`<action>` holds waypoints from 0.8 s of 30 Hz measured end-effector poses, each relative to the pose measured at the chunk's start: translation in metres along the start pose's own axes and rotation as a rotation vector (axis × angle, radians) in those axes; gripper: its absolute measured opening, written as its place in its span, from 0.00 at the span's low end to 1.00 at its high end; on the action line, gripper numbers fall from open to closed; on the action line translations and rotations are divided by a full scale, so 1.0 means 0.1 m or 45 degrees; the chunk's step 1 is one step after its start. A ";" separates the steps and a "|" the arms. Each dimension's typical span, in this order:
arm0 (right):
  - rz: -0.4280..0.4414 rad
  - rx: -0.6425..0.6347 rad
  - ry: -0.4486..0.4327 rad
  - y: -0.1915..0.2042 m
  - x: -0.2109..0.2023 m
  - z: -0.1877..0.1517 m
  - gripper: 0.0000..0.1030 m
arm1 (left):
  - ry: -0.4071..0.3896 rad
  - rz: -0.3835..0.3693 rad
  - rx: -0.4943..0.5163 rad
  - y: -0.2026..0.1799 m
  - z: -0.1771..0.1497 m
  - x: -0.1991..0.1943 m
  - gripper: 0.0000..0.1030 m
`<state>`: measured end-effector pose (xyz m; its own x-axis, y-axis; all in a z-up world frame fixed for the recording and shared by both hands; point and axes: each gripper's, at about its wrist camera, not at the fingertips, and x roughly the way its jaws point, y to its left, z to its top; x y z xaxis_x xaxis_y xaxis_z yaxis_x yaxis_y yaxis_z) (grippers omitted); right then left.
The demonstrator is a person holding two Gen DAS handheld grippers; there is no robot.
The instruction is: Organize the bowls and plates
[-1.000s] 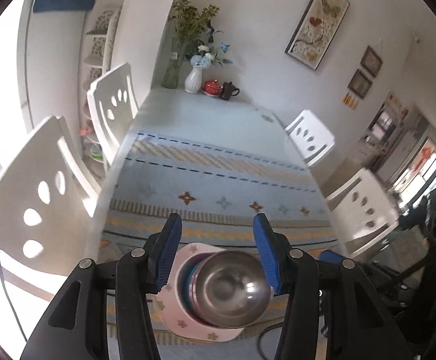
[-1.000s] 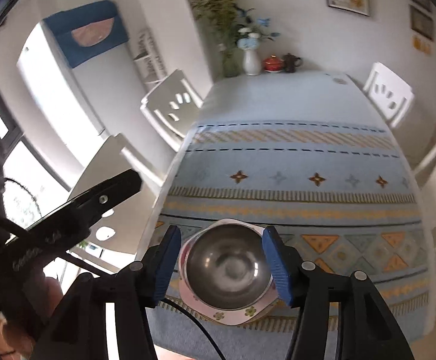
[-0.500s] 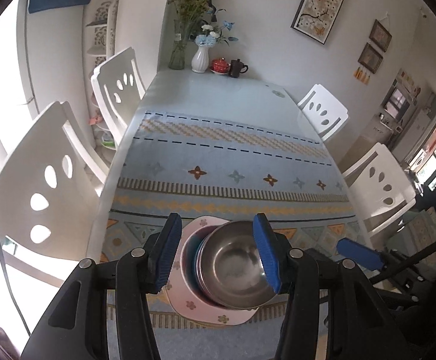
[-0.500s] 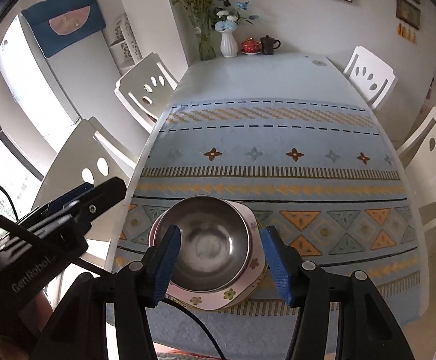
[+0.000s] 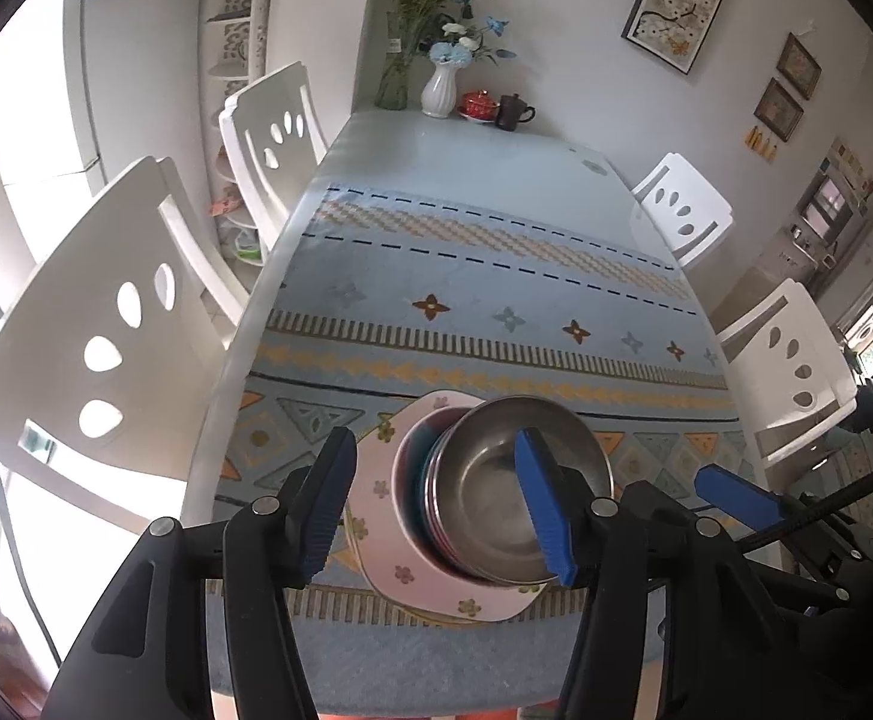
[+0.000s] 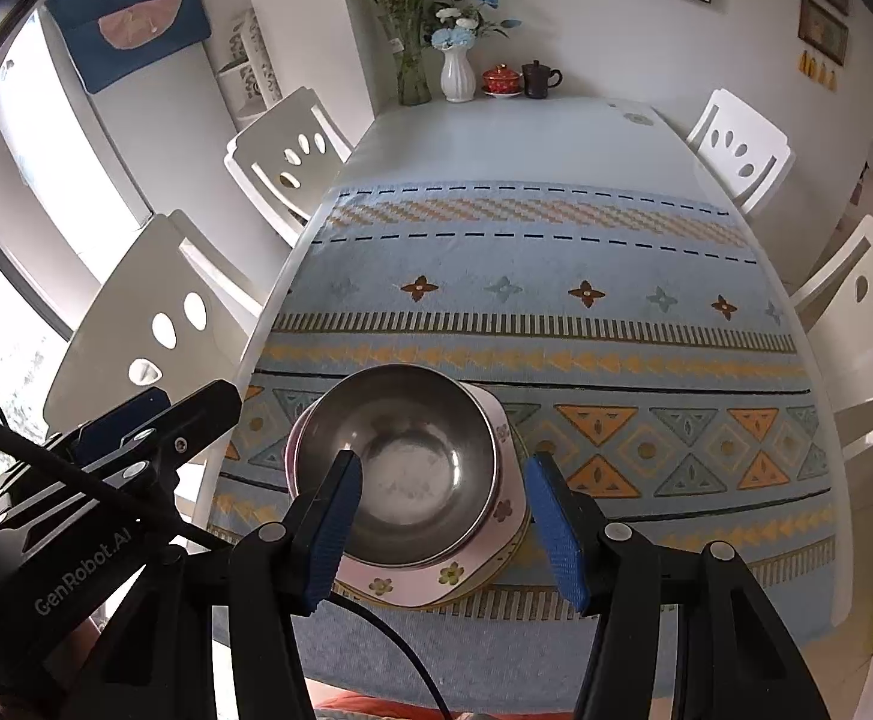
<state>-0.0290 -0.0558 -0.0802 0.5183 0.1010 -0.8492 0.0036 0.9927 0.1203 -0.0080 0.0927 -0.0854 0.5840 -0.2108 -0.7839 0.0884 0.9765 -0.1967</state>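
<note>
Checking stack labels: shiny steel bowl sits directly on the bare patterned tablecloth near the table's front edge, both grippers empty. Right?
Not quite. The shiny steel bowl sits stacked on a pink flowered plate, not bare cloth, as the right wrist view shows. It is near the front edge; both grippers hold nothing.

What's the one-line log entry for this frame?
stage: approach | left gripper: jaws opening, nothing gripped | right gripper: open, empty | steel bowl: stacked on flowered plate | table: near edge
</note>
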 end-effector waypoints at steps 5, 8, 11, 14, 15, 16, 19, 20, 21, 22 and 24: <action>-0.002 0.014 0.017 0.00 0.05 -0.01 0.53 | -0.001 0.018 0.017 0.01 0.00 0.01 0.51; -0.019 0.018 0.013 0.00 0.04 -0.01 0.53 | -0.003 0.009 0.022 -0.01 0.01 0.02 0.52; -0.031 0.028 0.012 -0.01 0.04 0.00 0.53 | -0.009 0.007 0.029 -0.02 0.02 0.03 0.54; -0.036 0.043 0.023 -0.03 0.05 0.01 0.53 | -0.006 0.000 0.038 -0.04 0.03 0.05 0.54; -0.038 0.047 0.027 -0.03 0.06 0.01 0.53 | -0.005 0.000 0.042 -0.04 0.03 0.06 0.54; -0.039 0.052 0.032 -0.04 0.07 0.01 0.53 | -0.005 0.002 0.045 -0.04 0.03 0.07 0.55; -0.056 0.055 0.033 -0.04 0.07 0.01 0.53 | -0.019 0.053 0.068 -0.05 0.04 0.07 0.62; -0.061 0.052 0.034 -0.04 0.08 0.01 0.53 | -0.027 0.071 0.090 -0.06 0.05 0.06 0.62; -0.065 0.051 0.035 -0.04 0.08 0.01 0.53 | -0.029 0.081 0.099 -0.07 0.05 0.06 0.64; -0.068 0.053 0.037 -0.03 0.09 0.01 0.53 | -0.028 0.091 0.106 -0.07 0.06 0.07 0.64; -0.069 0.057 0.039 -0.03 0.10 0.01 0.53 | -0.028 0.097 0.112 -0.05 0.06 0.08 0.65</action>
<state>-0.0226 -0.0583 -0.0887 0.4901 0.0497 -0.8703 0.0696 0.9930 0.0959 0.0010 0.0860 -0.0867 0.6090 -0.1354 -0.7815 0.1126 0.9901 -0.0838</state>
